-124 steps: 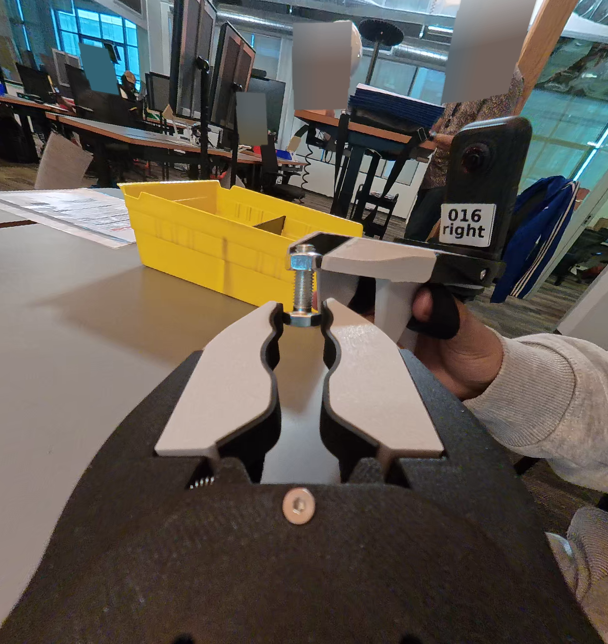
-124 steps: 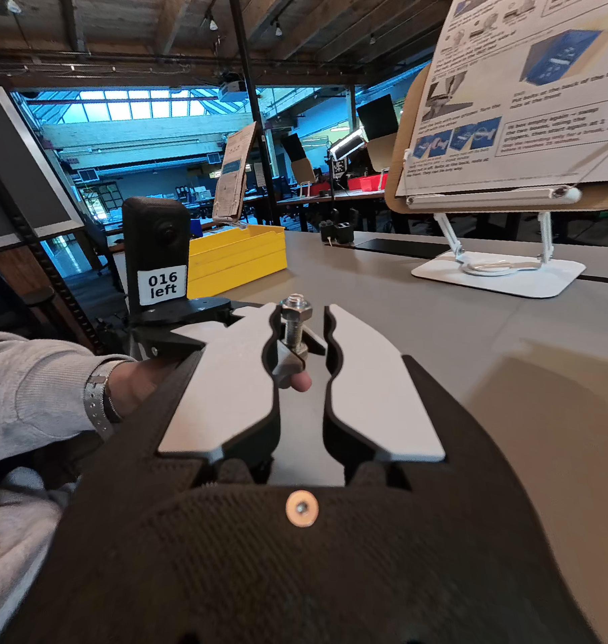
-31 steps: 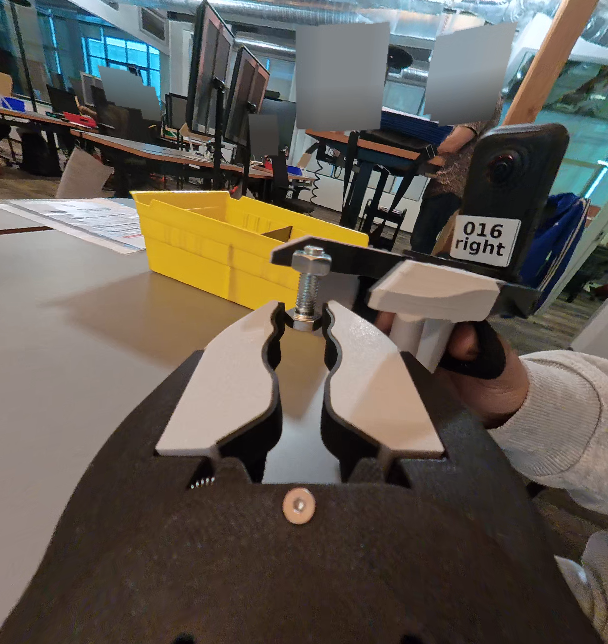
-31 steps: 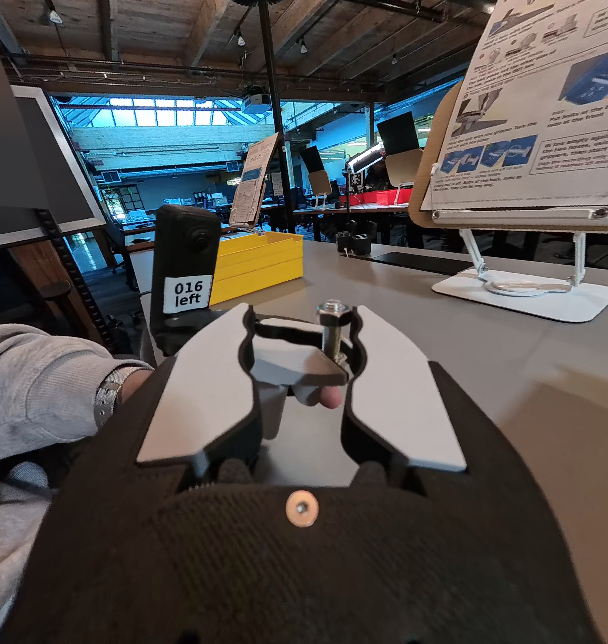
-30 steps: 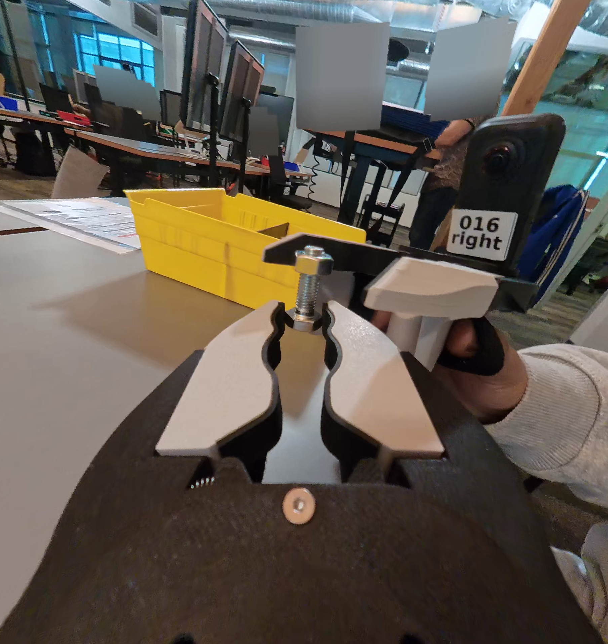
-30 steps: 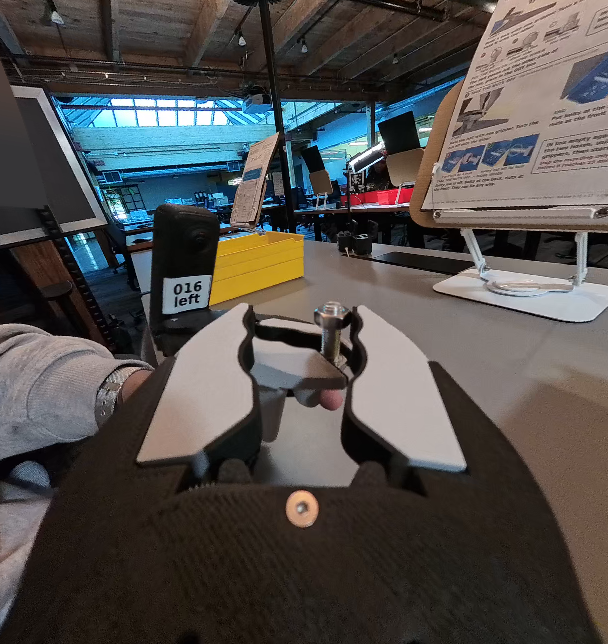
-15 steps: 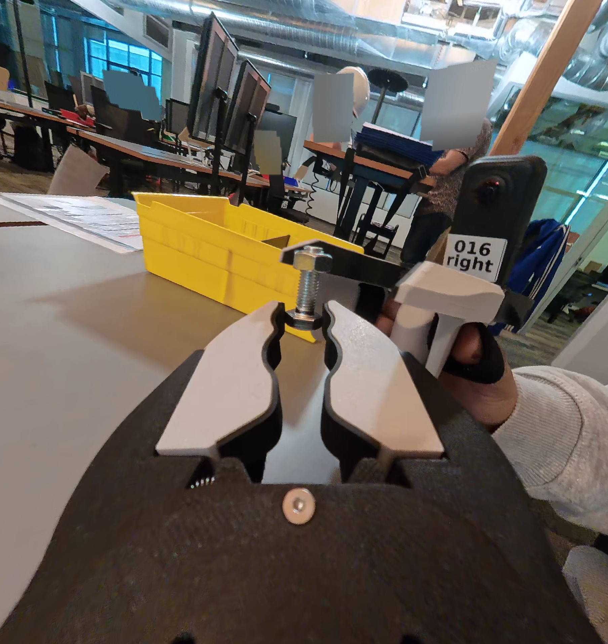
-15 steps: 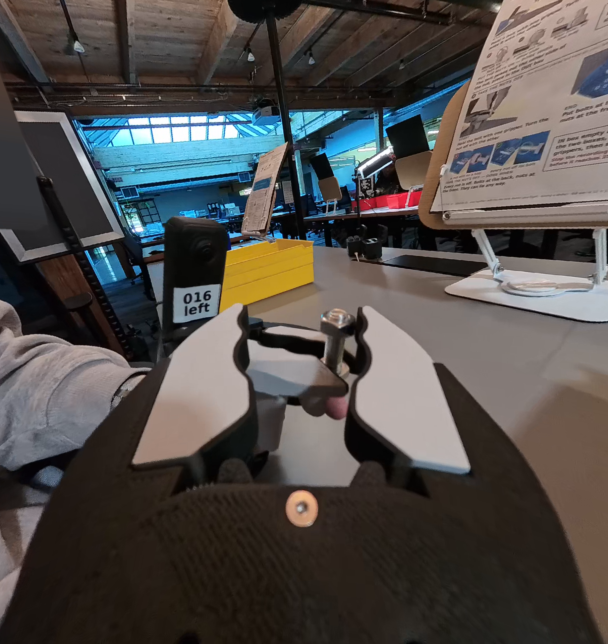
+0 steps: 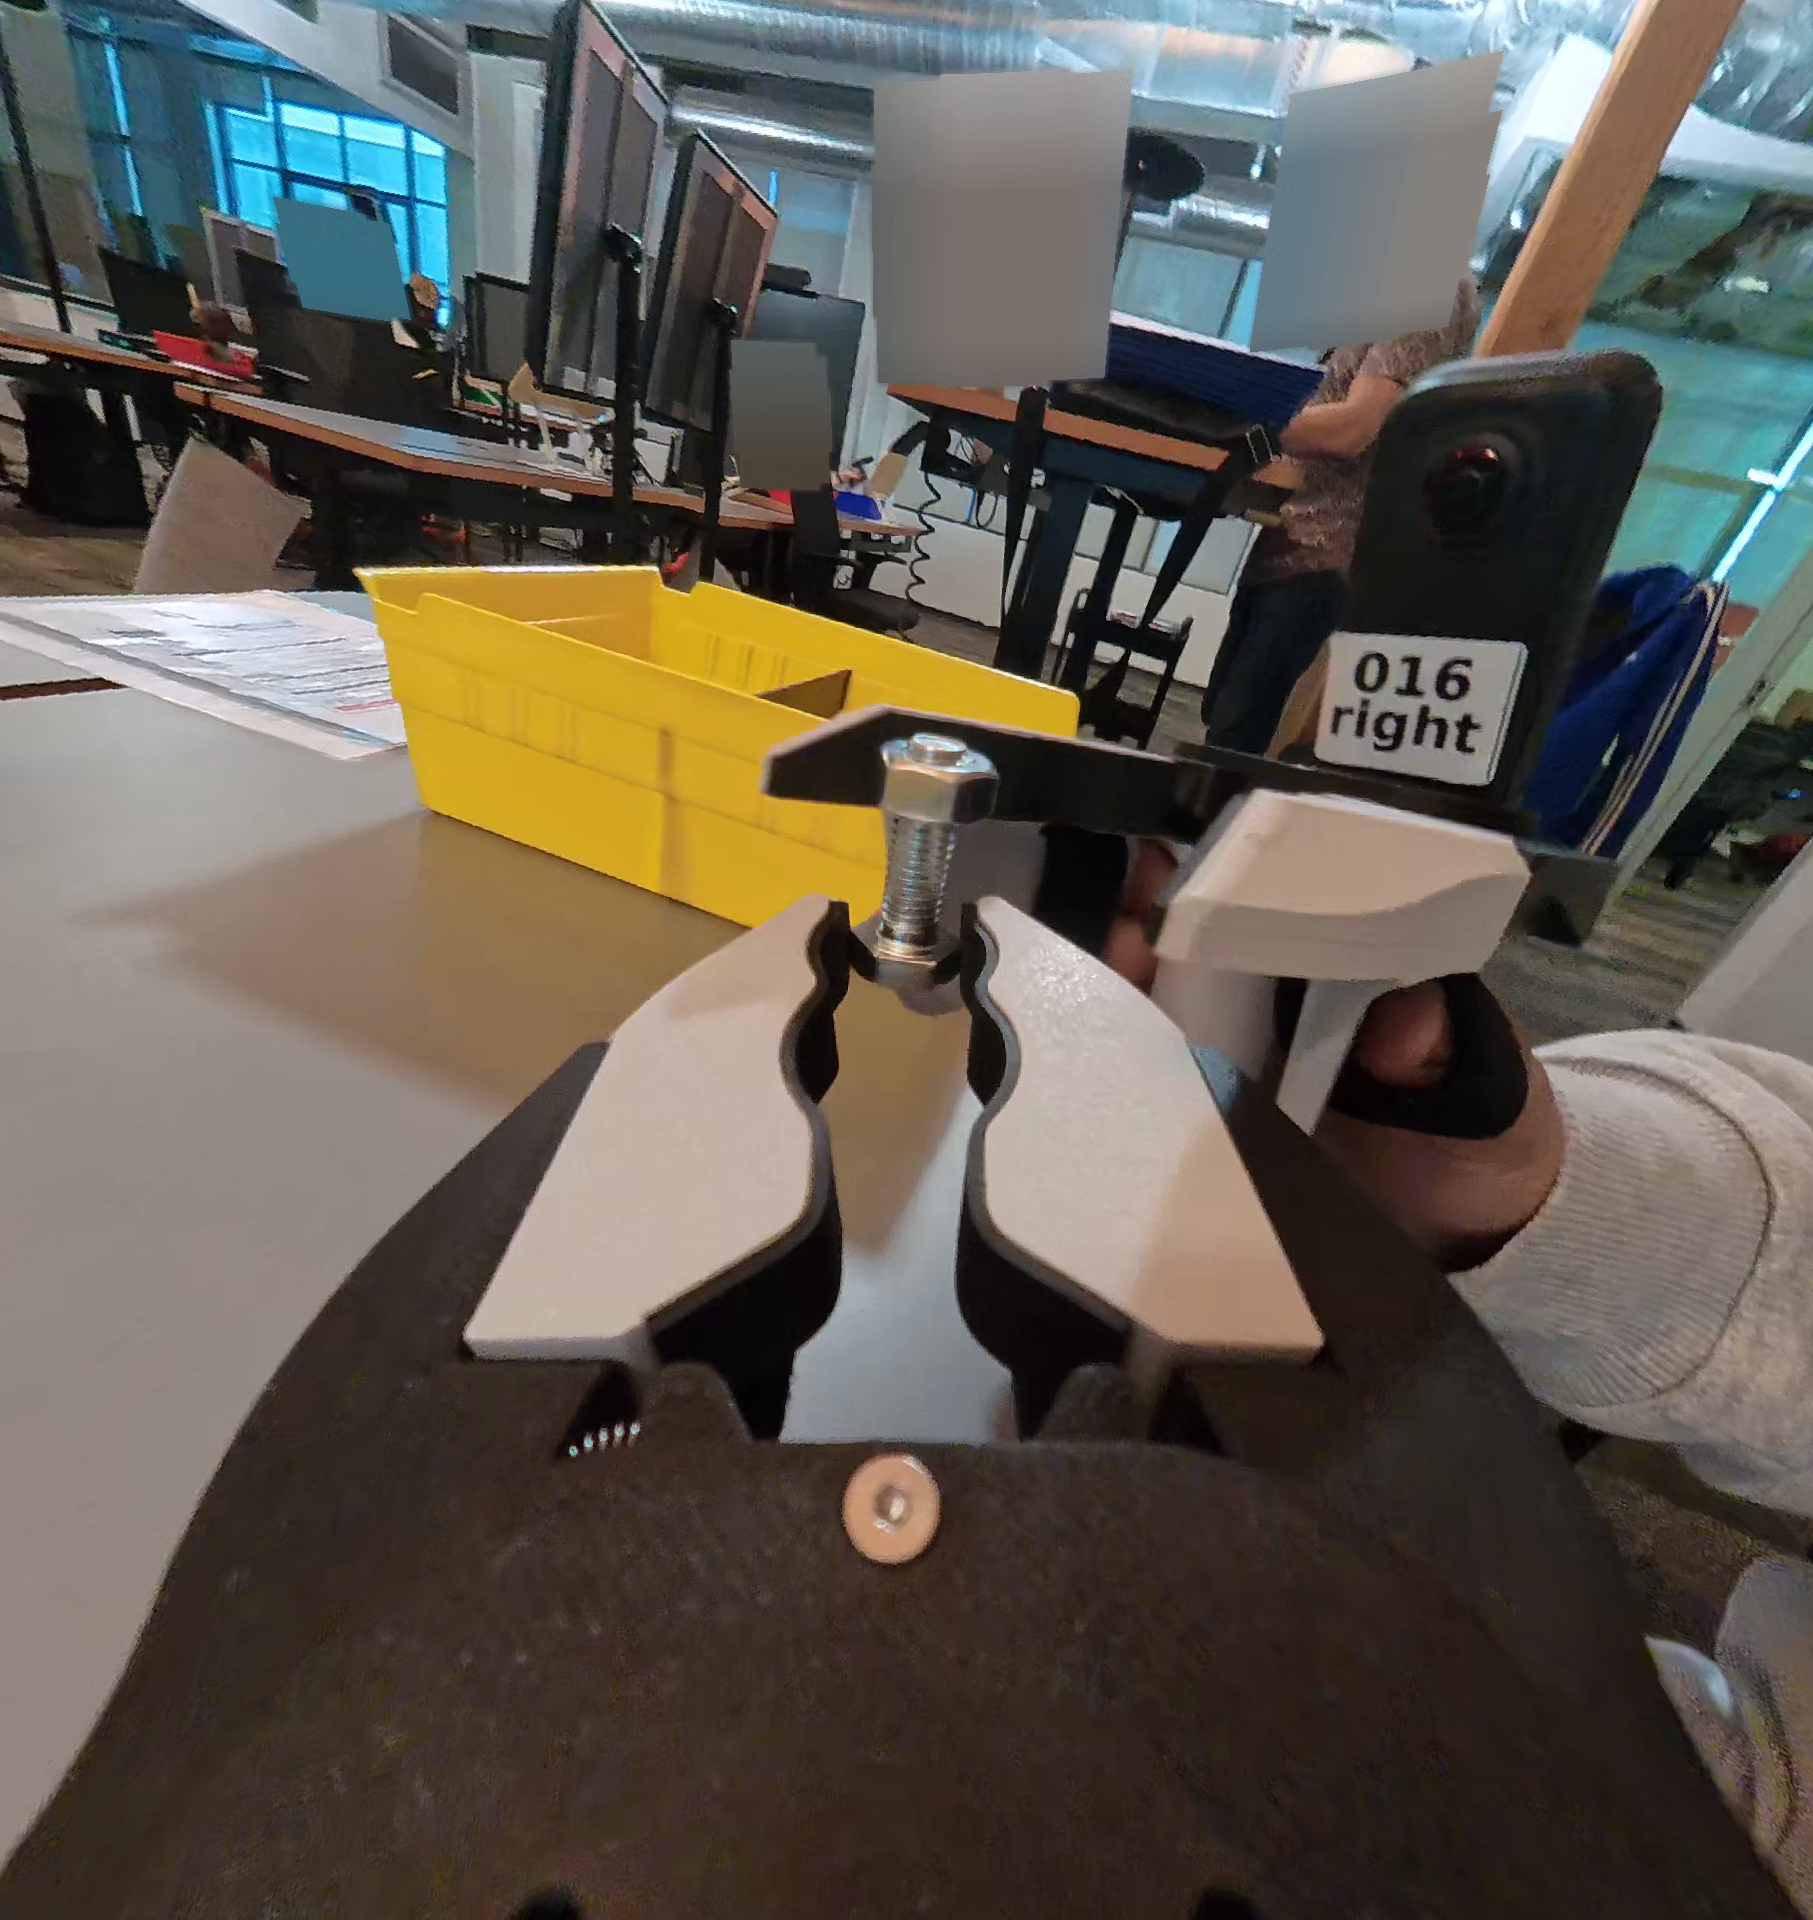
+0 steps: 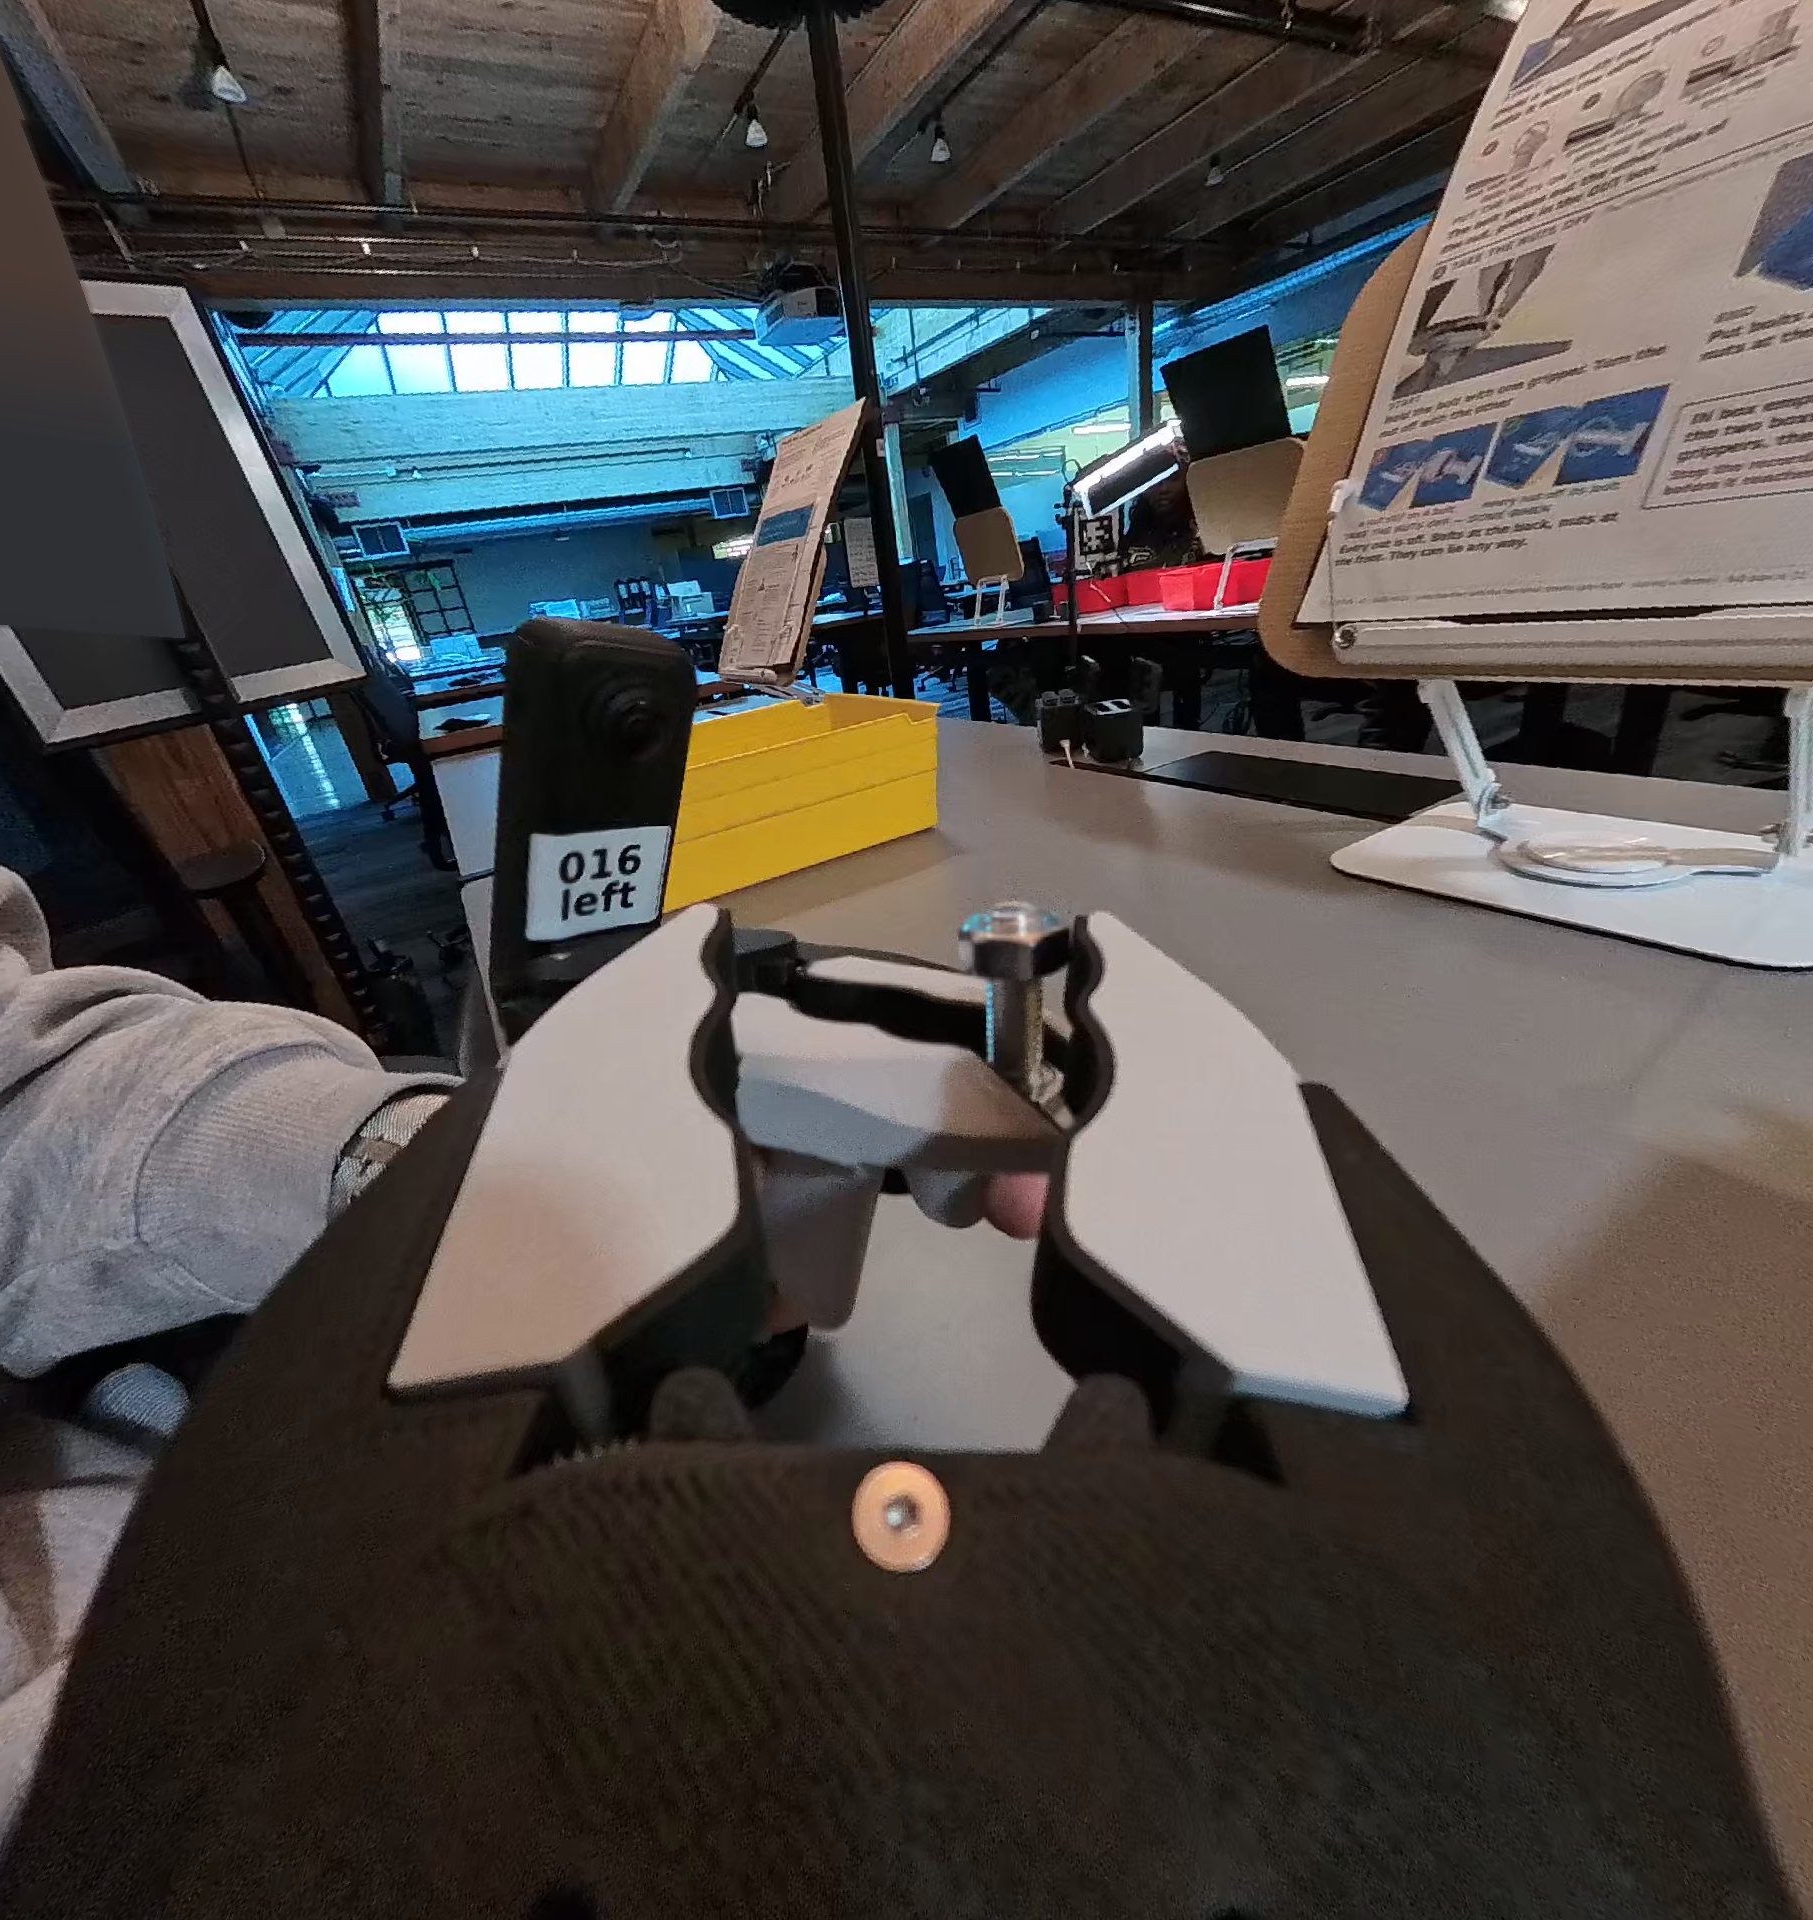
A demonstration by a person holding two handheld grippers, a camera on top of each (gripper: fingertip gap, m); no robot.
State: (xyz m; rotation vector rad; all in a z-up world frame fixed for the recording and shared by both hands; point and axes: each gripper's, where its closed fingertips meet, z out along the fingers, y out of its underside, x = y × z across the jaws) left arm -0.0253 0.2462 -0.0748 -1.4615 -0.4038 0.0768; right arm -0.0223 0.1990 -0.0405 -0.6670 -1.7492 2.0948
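Note:
A silver bolt stands upright with its hex head on top and a nut at its lower end. My left gripper is shut on the nut and holds the bolt above the grey table. My right gripper is open, its jaws standing wide at the level of the bolt head, which sits against its right finger. The left gripper's fingers show between the right jaws. In the left wrist view the right gripper comes in from the right.
A yellow bin stands on the table behind the bolt; it also shows in the right wrist view. A printed sheet lies to its left. A white document stand holds a page at the right. Desks and monitors are farther off. The grippers' ends are close to 5 cm from one another.
Four seconds ago my right gripper was shut on the bolt head; it now stands open beside it. My left gripper stays shut on the nut. Both have shifted only slightly in the last second.

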